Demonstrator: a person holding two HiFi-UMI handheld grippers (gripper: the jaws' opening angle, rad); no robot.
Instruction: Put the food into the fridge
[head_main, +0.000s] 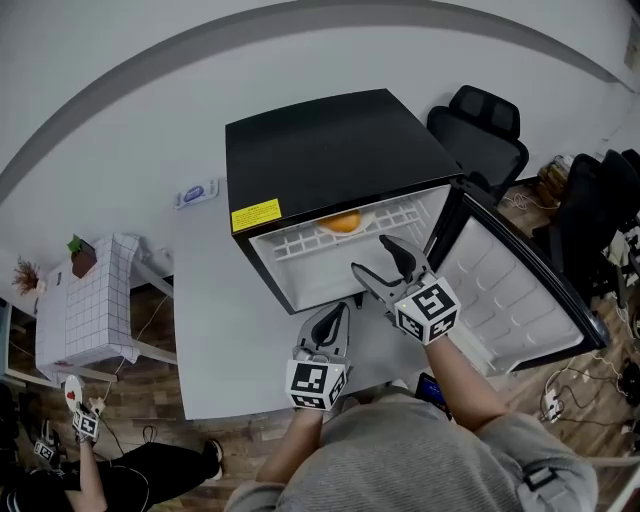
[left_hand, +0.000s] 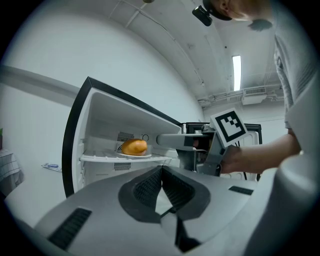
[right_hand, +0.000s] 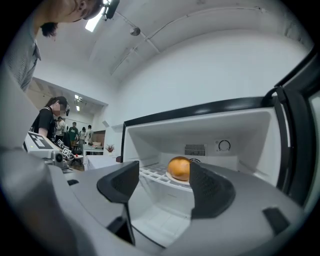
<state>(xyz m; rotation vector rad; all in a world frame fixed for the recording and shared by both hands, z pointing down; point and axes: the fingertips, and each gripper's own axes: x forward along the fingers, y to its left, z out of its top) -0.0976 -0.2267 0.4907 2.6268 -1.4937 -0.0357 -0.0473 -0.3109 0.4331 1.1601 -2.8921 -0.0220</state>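
White bench (head_main: 215, 340) carries black fridge (head_main: 330, 150), door (head_main: 510, 290) swung open | wire shelf (head_main: 300, 240) inside fridge holds food | right gripper (head_main: 371, 254) at fridge mouth, jaws apart, empty | left gripper (head_main: 336, 312) before fridge, jaws together, empty | orange bun (head_main: 342, 222) on shelf: placing looks done, closing door likely left

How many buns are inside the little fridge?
1. The orange-brown bun sits on a plate on the white wire shelf, near the back of the open fridge. Part of the space below is hidden.
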